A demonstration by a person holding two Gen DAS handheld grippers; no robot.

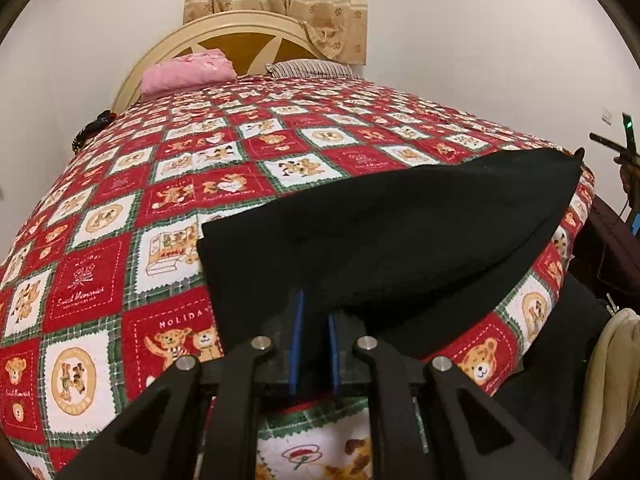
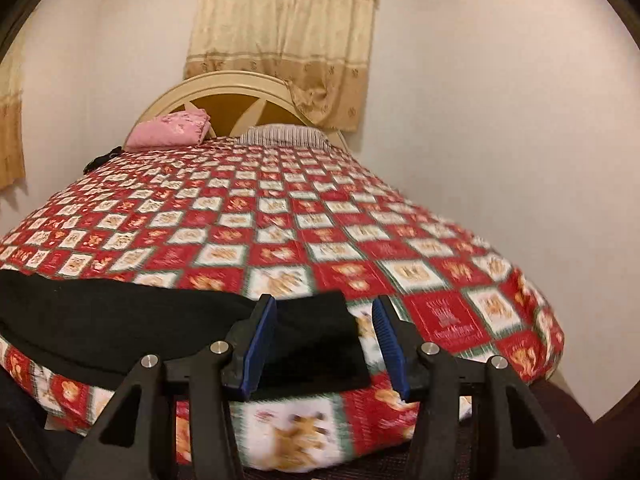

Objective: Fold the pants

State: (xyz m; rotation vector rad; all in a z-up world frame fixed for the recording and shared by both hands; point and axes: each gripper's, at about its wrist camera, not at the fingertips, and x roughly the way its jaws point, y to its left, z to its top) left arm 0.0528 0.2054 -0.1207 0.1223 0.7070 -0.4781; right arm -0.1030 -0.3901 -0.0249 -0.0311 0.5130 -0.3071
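1. Lying along the near edge of the bed [image 1: 120, 208], the black pants [image 1: 400, 232] were a soft, matte, knit-looking slab, folded to a long tapered shape.
2. Left gripper [image 1: 314, 312] was nearly shut, its blue pads pinching the pants' near hem.
3. Right gripper [image 2: 324, 312] stood about half open; the pants' squared end lay between the blue ribbed pads, apparently ungripped.
4. Quilt [image 2: 320, 208] was a cotton patchwork of red and white squares with bears.
5. Beyond the pants the quilt ran flat to a pink folded blanket [image 1: 188, 70] and a striped pillow [image 1: 312, 68] by the curved headboard [image 1: 240, 26].
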